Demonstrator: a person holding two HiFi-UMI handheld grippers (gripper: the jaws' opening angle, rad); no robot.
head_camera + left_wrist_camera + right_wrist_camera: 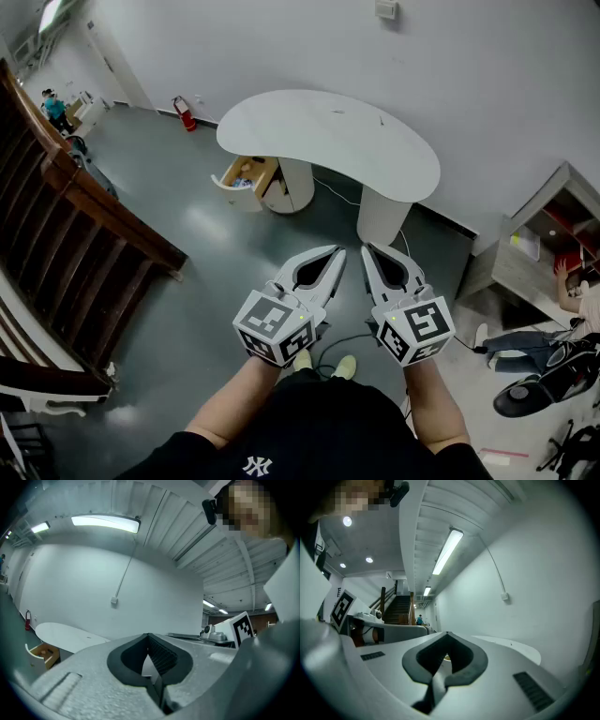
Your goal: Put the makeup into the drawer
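Note:
A white kidney-shaped table [328, 136] stands a few steps ahead on the grey floor. Below its left end a wooden drawer [246, 178] is pulled open, and small yellowish things lie inside; I cannot tell what they are. No makeup shows on the tabletop. My left gripper [338, 251] and right gripper [367, 250] are held side by side in front of me, well short of the table, both shut and empty. The left gripper view shows its jaws [149, 635] closed, with the table [70, 637] and drawer [44, 652] far left. The right gripper [446, 634] is closed too.
A dark wooden stair railing [84, 206] runs along the left. A red fire extinguisher [185, 112] stands by the far wall. At the right are a shelf unit [539, 239], a seated person [581, 300] and black gear on the floor [534, 389]. A cable [352, 339] lies near my feet.

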